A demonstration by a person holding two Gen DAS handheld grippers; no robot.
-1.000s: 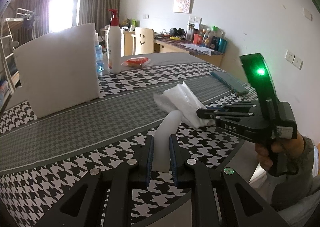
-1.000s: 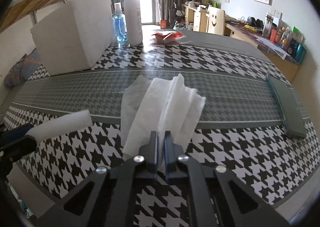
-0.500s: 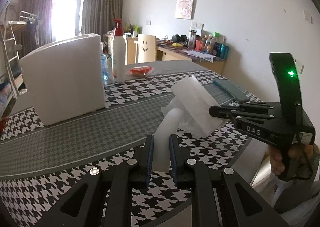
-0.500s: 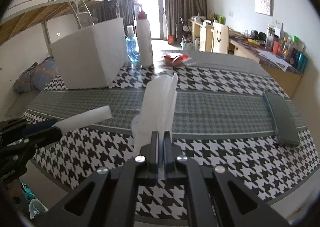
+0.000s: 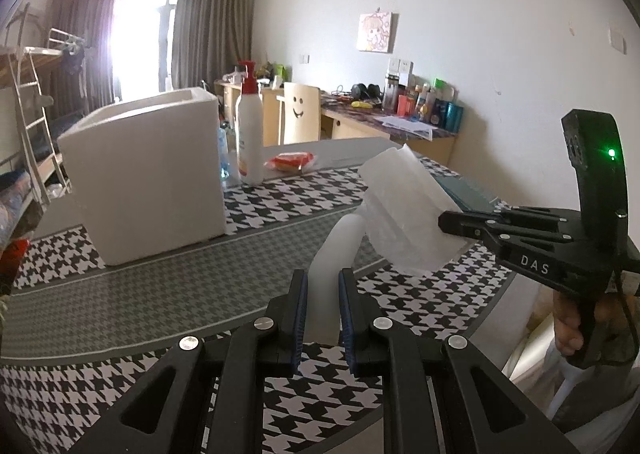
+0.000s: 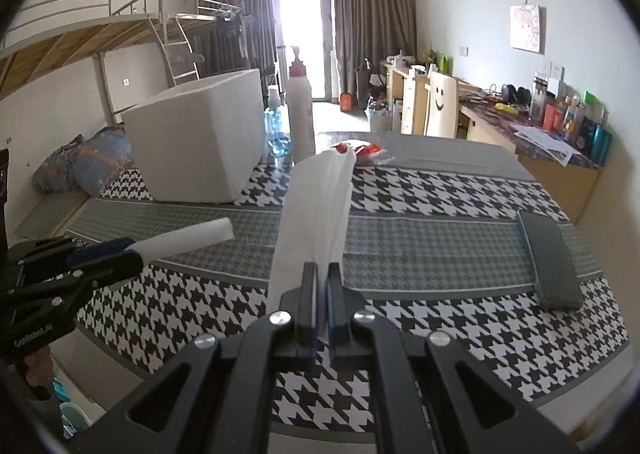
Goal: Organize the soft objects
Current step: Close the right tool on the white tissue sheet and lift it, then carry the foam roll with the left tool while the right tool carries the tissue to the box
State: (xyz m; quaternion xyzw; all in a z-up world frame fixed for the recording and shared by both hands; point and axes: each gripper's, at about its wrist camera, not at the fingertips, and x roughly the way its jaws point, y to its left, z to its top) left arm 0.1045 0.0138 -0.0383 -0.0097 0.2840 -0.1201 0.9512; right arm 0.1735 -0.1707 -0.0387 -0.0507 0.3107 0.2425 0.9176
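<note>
Foam strip (image 5: 334,254), white sheet (image 6: 316,210), both gripped

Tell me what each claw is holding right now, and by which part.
Left claw grips a white foam stick at its near end; right claw pinches a white folded sheet by its near edge.

**Bystanders on the houndstooth tabletop**

Beyond the fingers, a black-and-white houndstooth tabletop (image 6: 420,190) carries a large white foam box (image 5: 148,178) to their left. Just right of it stand a white pump bottle with red top (image 5: 249,134) and a small blue bottle (image 6: 277,134). A flat dark-green rectangular case (image 6: 550,258) lies right.
</note>
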